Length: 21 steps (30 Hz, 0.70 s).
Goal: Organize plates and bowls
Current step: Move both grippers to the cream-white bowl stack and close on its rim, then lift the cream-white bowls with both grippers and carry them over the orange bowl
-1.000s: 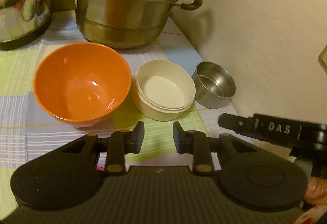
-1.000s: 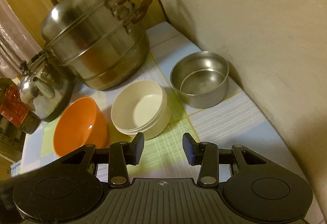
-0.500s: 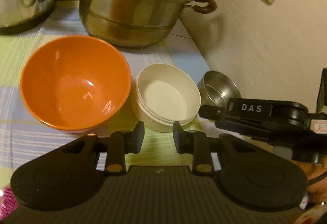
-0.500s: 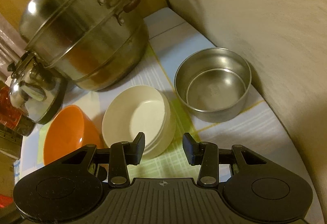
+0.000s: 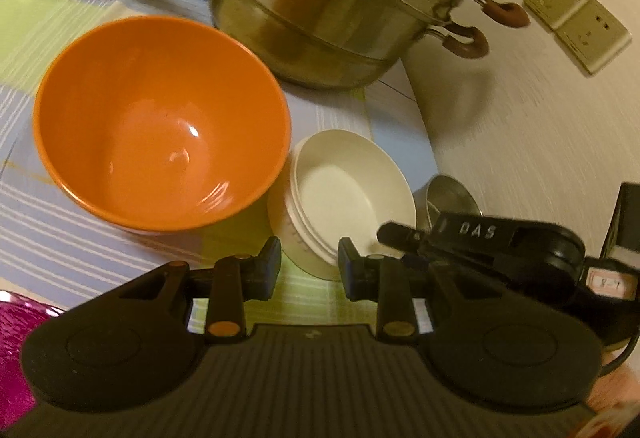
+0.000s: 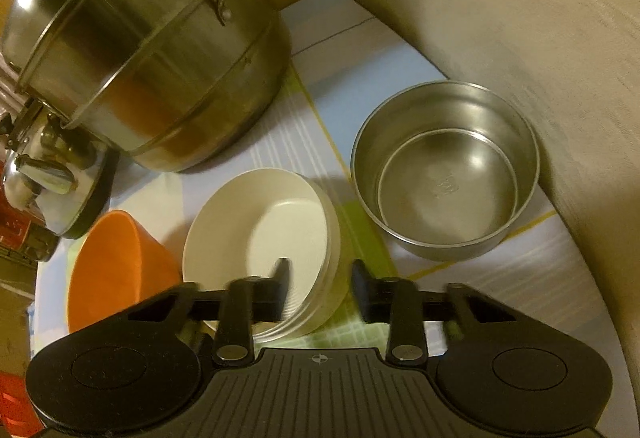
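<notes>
Cream bowls (image 6: 260, 234): a nested stack, matte, upright, empty, rims stepped along one side; taken as the landmark, on the checked cloth. Orange bowl (image 5: 160, 122): larger, glossy, upright and empty, just beside the stack on the side away from the wall, rims nearly touching. Steel bowl (image 6: 444, 170): straight-walled, shiny, upright, empty, near the stack on its opposite side, close against the wall, clear gap between.

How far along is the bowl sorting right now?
Done: the cream bowls already sit nested in one stack. In hand: the right tool is closing over that stack's near rim, not yet pressing it. Left: the orange bowl and steel bowl stand separate; the left tool holds nothing.
</notes>
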### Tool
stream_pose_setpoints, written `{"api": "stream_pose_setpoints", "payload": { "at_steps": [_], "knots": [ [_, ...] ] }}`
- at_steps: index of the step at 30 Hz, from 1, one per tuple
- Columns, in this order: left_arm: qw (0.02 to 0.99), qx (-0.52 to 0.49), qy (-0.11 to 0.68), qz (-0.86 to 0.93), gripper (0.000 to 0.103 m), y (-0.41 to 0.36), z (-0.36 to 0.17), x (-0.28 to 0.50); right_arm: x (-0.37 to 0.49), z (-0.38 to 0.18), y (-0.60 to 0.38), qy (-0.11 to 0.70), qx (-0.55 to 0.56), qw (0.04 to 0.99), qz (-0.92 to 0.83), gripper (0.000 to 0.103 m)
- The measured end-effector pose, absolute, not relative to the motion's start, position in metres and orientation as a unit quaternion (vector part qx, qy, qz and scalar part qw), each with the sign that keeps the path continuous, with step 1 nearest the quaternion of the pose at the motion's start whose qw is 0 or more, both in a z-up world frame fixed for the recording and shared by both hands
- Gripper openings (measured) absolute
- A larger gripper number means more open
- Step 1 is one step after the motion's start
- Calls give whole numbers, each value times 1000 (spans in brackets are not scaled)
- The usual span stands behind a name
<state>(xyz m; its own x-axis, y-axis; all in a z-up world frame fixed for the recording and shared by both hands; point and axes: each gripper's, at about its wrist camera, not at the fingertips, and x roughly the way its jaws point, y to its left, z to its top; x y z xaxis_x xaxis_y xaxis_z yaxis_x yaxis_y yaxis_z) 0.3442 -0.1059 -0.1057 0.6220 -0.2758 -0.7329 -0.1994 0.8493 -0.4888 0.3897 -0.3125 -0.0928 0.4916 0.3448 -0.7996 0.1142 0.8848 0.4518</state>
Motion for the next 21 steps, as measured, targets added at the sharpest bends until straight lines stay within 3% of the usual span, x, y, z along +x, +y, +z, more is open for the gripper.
{"api": "stream_pose_setpoints", "payload": {
  "at_steps": [10,21],
  "knots": [
    [853,-280,441,-17,27,-108,-110,347,374,-95,-314,503,219,833,71,12],
    [849,-232,475,-19,22,-116,-114,342,337,-92,-322,513,214,829,69,12]
  ]
}}
